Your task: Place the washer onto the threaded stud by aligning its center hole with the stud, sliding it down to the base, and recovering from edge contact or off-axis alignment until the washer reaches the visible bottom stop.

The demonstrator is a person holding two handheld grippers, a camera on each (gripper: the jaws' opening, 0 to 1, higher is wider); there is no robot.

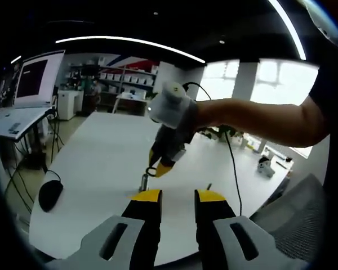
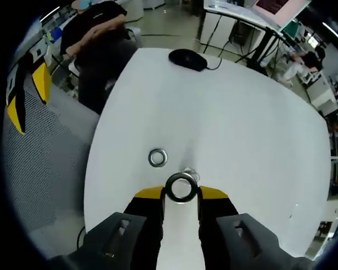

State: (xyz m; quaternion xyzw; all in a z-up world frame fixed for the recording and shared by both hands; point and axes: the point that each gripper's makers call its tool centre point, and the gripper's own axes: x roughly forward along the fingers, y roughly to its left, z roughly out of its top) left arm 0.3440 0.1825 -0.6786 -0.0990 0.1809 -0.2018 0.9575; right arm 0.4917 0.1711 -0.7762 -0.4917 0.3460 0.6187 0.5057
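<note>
Clearly the right gripper [image 2: 181, 194] is the one doing the work: its yellow-tipped fingers [image 2: 148, 194] pinch a washer [image 2: 181, 187] by its rim, the ring's open hole facing the camera. In the right gripper view the threaded stud [image 2: 190, 172] peeks out just past the far right edge of the washer — so the hole sits a little near and left of the stud's axis, not yet over it. I cannot tell whether the ring already touches the stud's tip. A second washer [image 2: 157, 157] lies flat on the white bench [image 2: 242, 112], just to the left of the stud.

From the left gripper view, the right gripper [image 1: 158, 167] comes down steeply from above, the washer [image 1: 151, 171] held just over the short upright stud [image 1: 142, 182]. The stud's long axis stands vertical off the bench, so the ring probably needs a small nudge far and right, then a level drop.

The left gripper [image 1: 177, 197] waits near the stud with fingers spread, holding nothing. A black mouse [image 1: 50, 194] rests at the bench's left edge.
</note>
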